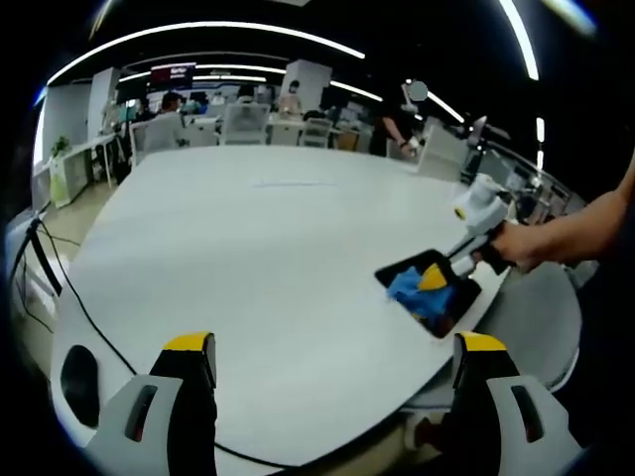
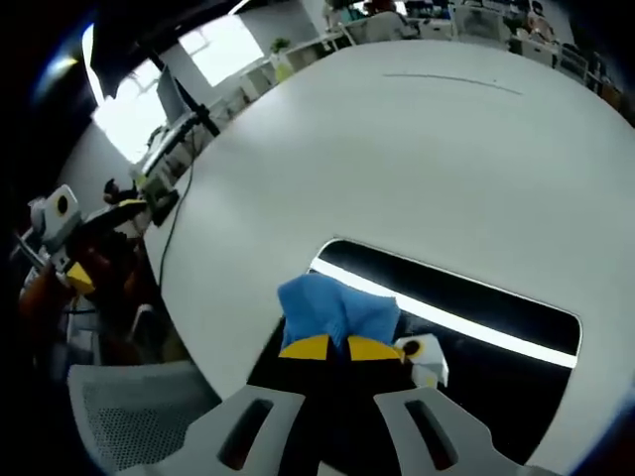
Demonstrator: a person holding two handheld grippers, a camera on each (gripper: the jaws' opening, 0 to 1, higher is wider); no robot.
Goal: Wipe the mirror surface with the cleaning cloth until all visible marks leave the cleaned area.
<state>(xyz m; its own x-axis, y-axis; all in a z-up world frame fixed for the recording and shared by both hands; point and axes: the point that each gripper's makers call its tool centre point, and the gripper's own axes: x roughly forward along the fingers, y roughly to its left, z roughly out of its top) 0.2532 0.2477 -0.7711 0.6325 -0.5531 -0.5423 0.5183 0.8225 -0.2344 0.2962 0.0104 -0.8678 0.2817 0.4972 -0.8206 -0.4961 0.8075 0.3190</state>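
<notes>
1. Right gripper view, closest in: my right claw (image 2: 342,347) has its yellow tips nearly together, pinched onto the blue cleaning cloth (image 2: 335,307). The cloth is bunched up and pressed down on the mirror (image 2: 476,307).
2. The mirror lies flat on the white surface (image 2: 417,159), a dark rectangle close to the surface's near edge. In this view its long axis runs from lower left out to the right, and a bright strip of ceiling light reflects along it.
3. The cloth sits at the mirror's left end here; the rest of the glass stretches away to the right, uncovered.
4. Left gripper view, closest in: my left claw (image 1: 337,357) hangs wide apart above the surface, nothing between its tips.
5. Further out on the right, I see the right claw (image 1: 437,278) gripped by a hand (image 1: 511,243), tip down on the cloth (image 1: 412,290) and the mirror (image 1: 437,297), which lies near the surface's edge, well apart from the left claw.
6. A black cable (image 1: 99,322) trails across the surface's left side.
7. Far back, office chairs (image 1: 243,124) and desks under long ceiling lights.
</notes>
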